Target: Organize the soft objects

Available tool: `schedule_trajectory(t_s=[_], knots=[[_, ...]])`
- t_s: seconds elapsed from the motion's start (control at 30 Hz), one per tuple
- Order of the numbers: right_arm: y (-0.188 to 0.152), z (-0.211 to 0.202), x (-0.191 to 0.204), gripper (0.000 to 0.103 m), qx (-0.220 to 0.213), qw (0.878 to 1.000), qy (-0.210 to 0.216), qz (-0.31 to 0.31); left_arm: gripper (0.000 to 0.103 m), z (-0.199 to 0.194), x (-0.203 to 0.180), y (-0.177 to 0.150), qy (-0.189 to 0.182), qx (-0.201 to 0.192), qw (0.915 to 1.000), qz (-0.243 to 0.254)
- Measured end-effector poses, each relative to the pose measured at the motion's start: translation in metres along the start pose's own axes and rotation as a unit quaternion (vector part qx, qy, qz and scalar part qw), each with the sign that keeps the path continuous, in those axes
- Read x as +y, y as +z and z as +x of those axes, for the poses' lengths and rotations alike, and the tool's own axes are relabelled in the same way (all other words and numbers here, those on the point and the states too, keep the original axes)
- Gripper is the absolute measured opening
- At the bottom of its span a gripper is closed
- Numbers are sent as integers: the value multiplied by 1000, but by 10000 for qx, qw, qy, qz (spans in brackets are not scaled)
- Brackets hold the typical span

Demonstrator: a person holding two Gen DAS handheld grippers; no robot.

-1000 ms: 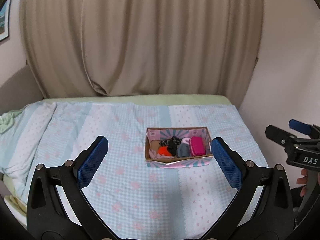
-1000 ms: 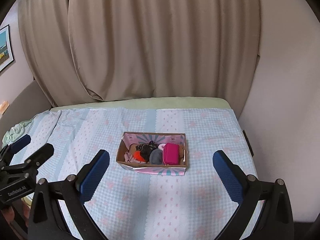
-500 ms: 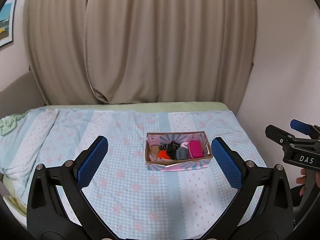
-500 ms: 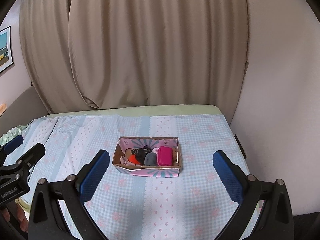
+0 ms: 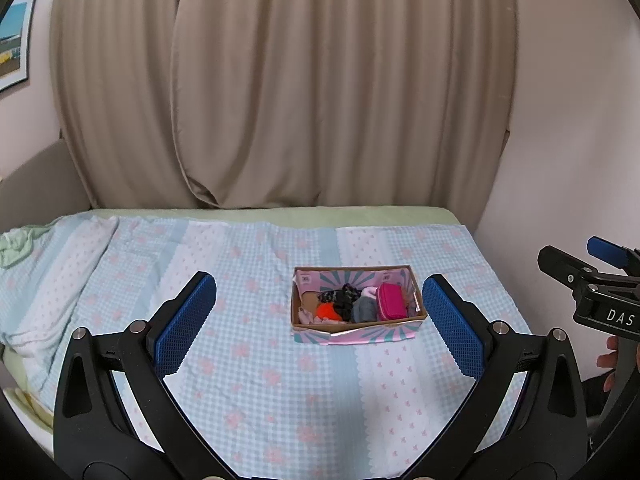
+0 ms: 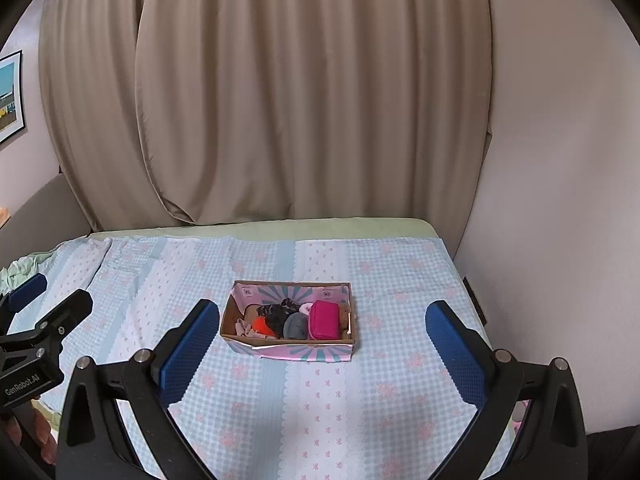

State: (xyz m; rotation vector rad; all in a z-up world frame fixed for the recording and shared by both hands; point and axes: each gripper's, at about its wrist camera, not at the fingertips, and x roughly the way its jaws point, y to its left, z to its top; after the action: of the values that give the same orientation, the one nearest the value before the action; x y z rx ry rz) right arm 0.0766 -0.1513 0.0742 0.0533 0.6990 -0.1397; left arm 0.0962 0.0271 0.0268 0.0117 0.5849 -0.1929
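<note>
A small cardboard box [image 5: 356, 332] with pink and teal print sits on the bed; it also shows in the right wrist view [image 6: 292, 353]. Inside lie soft items: a magenta pouch [image 5: 392, 306] [image 6: 325, 319], a grey roll [image 5: 364, 309] [image 6: 297, 326], a black lacy piece [image 5: 342, 296] [image 6: 276, 313] and an orange piece [image 5: 327, 312] [image 6: 261, 325]. My left gripper [image 5: 318, 322] is open and empty, held back above the bed well short of the box. My right gripper [image 6: 322, 344] is open and empty, likewise short of the box.
The bed has a blue checked cover [image 5: 248, 364] with pink flowers. Beige curtains [image 5: 280, 80] hang behind it. A wall [image 6: 560, 200] runs along the bed's right side. A pale green cloth [image 5: 16, 246] lies at the far left. A framed picture [image 5: 14, 56] hangs at left.
Both grippers have drawn back and risen from the box, which looks smaller and farther now. Both stay open and empty. The box contents have not moved.
</note>
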Motion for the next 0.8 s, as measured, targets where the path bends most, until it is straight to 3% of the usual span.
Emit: schedule_trajectory(t_s=[0.8], knots=[[0,1,1,103,-38,10000,-2,-13,103,-2,-4,-2,65,-138,9999,37]])
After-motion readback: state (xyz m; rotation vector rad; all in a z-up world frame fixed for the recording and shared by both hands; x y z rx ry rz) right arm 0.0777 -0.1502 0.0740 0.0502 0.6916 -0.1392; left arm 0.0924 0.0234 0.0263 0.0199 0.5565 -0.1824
